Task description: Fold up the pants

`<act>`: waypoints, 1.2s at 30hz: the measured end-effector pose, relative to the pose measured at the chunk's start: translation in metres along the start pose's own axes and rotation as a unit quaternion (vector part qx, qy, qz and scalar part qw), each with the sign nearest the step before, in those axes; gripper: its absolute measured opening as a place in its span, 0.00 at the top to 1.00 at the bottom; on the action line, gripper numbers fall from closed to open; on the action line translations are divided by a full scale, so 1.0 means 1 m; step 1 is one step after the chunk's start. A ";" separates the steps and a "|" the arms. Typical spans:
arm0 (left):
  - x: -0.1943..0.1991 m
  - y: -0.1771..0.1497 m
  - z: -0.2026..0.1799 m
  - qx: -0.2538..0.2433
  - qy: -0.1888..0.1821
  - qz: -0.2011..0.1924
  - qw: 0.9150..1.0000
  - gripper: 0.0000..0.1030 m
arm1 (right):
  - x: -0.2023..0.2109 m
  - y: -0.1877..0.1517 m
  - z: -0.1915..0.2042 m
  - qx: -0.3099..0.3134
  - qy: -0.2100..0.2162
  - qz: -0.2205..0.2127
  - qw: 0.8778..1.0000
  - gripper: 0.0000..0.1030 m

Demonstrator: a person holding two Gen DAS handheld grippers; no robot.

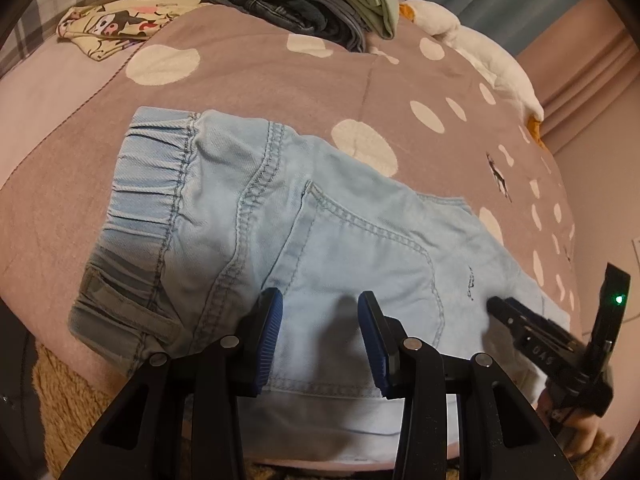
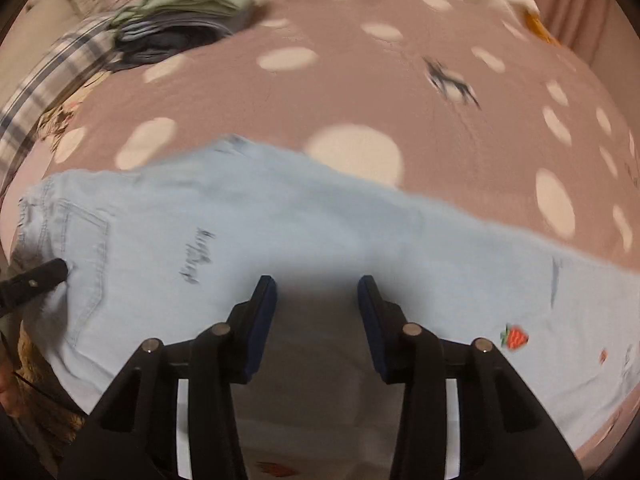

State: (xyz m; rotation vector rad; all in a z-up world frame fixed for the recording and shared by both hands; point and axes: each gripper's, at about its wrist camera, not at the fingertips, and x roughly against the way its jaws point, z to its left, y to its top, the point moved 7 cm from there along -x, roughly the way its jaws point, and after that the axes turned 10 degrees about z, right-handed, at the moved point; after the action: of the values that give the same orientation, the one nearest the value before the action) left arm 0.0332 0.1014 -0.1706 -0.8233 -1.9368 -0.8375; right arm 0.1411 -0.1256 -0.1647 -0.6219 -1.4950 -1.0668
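Observation:
Light blue denim pants [image 1: 304,240] lie flat on a mauve blanket with cream dots [image 1: 260,72], folded lengthwise, elastic waistband [image 1: 152,184] to the left. My left gripper [image 1: 320,336] is open just above the seat by the back pocket, holding nothing. The right gripper shows at the right edge of the left wrist view [image 1: 560,352]. In the blurred right wrist view the pants [image 2: 320,232] stretch rightward with a strawberry patch [image 2: 514,337] on the leg. My right gripper [image 2: 317,320] is open over the near edge of the leg. The left gripper's fingertip [image 2: 44,274] touches the pocket area.
A stack of folded clothes [image 1: 320,4] sits at the back of the bed, also in the right wrist view [image 2: 188,20]. A cartoon-print cloth [image 1: 116,24] lies back left. A white plush [image 1: 480,48] lies along the right edge. A brown fuzzy rug [image 1: 72,408] is below the bed edge.

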 end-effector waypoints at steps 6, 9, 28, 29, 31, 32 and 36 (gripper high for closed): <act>0.001 0.000 0.000 0.002 -0.004 0.002 1.000 0.59 | 0.005 -0.005 -0.035 -0.046 -0.035 -0.007 0.998 0.61; 0.001 0.000 0.000 0.002 -0.004 0.002 1.000 0.59 | 0.006 -0.010 -0.052 -0.065 -0.032 -0.010 0.997 0.61; 0.001 -0.001 0.000 0.000 -0.004 0.000 1.000 0.59 | 0.008 -0.016 -0.072 -0.089 -0.034 -0.016 0.995 0.60; 0.001 0.000 0.000 0.000 -0.003 0.000 1.000 0.59 | 0.008 -0.016 -0.073 -0.089 -0.032 -0.016 0.995 0.60; 0.002 -0.001 0.000 0.000 -0.003 0.000 1.000 0.59 | 0.008 -0.016 -0.075 -0.091 -0.032 -0.015 0.995 0.60; 0.002 -0.001 0.000 0.000 -0.003 0.000 1.000 0.59 | 0.009 -0.017 -0.076 -0.092 -0.032 -0.015 0.995 0.60; 0.002 -0.001 0.000 0.001 -0.004 0.000 1.000 0.59 | 0.009 -0.017 -0.079 -0.096 -0.031 -0.015 0.995 0.60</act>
State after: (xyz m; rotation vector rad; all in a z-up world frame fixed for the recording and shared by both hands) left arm 0.0318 0.1013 -0.1694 -0.8266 -1.9449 -0.8347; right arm 0.1621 -0.2043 -0.1649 -0.7745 -1.4689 -1.2338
